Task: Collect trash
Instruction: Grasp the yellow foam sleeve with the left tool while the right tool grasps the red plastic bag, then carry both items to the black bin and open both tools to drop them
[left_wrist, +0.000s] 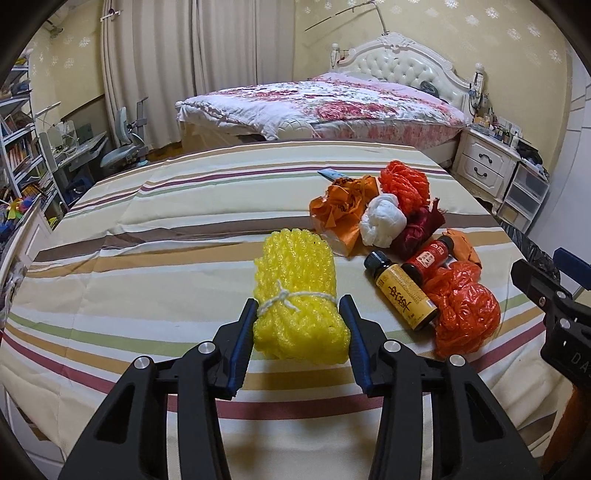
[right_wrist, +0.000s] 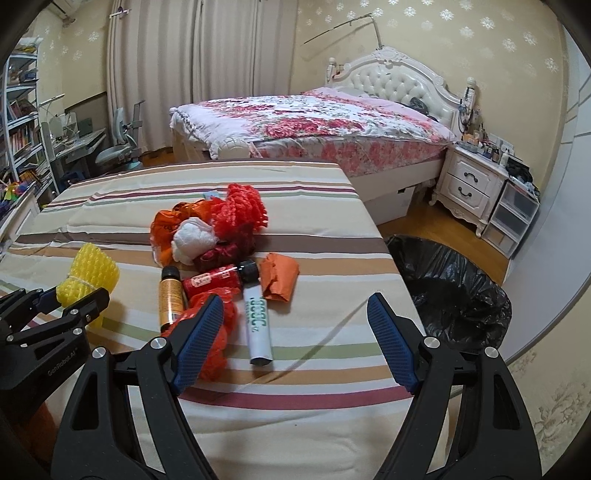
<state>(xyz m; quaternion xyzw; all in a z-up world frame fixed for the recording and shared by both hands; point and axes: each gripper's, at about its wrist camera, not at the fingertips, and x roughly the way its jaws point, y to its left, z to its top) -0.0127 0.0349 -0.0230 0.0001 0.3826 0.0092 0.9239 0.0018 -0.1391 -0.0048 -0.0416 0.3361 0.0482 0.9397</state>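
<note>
Left wrist: left gripper astride yellow foam net

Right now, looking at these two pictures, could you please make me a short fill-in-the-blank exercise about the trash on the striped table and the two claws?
1. The left claw is closed around the ____ foam net roll.
2. That roll is tied with a white ____.
3. The right claw is ____ and holds nothing.
4. The bin beside the striped table has a ____ trash bag.

Missing words: yellow; string; open; black
</note>
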